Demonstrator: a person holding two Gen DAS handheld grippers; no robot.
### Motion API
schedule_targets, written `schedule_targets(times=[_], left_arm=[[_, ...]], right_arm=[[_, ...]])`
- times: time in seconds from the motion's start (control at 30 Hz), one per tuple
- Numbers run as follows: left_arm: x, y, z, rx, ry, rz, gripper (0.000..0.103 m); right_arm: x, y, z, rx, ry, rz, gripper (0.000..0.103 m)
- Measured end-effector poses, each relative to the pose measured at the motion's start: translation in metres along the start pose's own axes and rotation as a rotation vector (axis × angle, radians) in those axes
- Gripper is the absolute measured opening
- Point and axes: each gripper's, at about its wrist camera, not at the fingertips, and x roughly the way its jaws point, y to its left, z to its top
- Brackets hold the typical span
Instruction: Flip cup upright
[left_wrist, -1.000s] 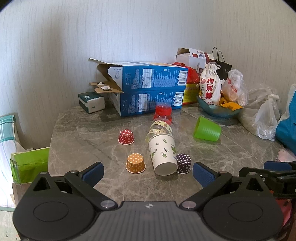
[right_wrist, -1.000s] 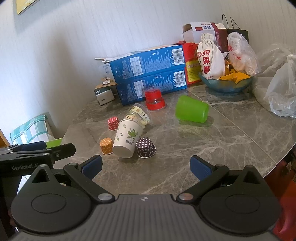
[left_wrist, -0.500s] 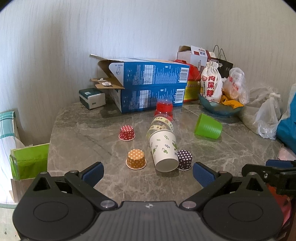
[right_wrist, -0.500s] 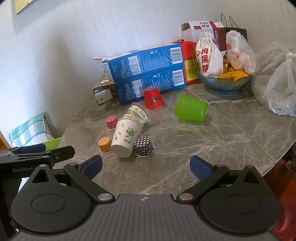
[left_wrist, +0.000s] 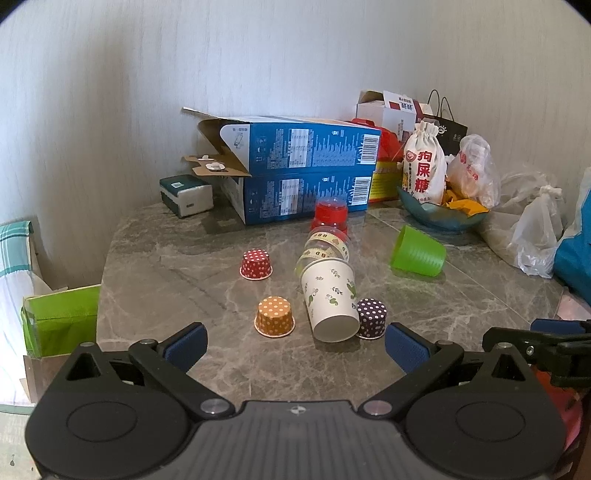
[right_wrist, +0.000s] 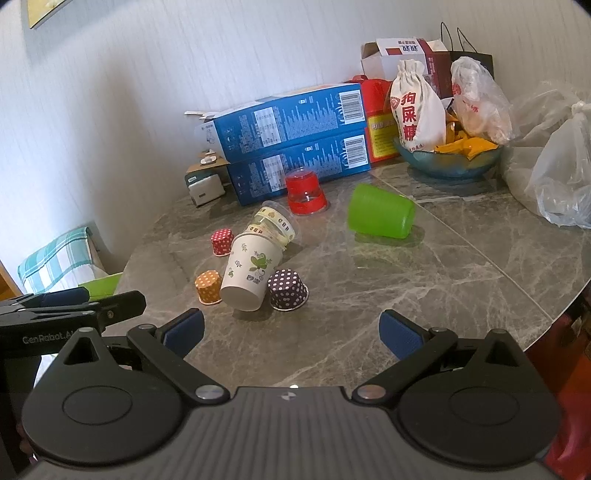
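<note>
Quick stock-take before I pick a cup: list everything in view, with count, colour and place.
green cup: 1, green, on its side, right of centre
paper cup: 1, white with leaves, lying on its side, centre
clear cups: banded, nested behind the paper cup; count unclear
red cup: 1, upside down, before the boxes
dotted liners: 3, purple, orange, red, upside down
blue boxes: 2, stacked, back
bowl: 1, blue, back right
table: 1, grey marble
left gripper: open
right gripper: open

Green cup (left_wrist: 418, 253): plain plastic, on its side on the worktop, right of centre, well apart from the other cups.
Mouth: towards the left.
Base: towards the right.
</note>
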Motion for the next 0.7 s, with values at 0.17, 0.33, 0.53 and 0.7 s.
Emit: schedule_targets(times=[0.17,0.33,0.53,0.7], left_arm=[[0.0,0.0,0.001,-0.001,-0.003,-0.001,0.103],[0.001,0.001,0.001,0.0,-0.006,-0.003,0.103],[0.001,0.002,0.0,-0.003,-0.007,-0.005,0.103],[0.007,0.014,-0.004,-0.019,-0.002,-0.016,0.103]], right_arm=[[0.0,0.0,0.0,0.0,-0.003,0.002,0.102],[0.0,0.0,0.0,0.0,-0.002,0.002,0.102],[0.005,0.002,0.002,0.003,0.006,0.005,0.102],[0.031,0.003,0.014,0.027,0.049,0.04,0.102]])
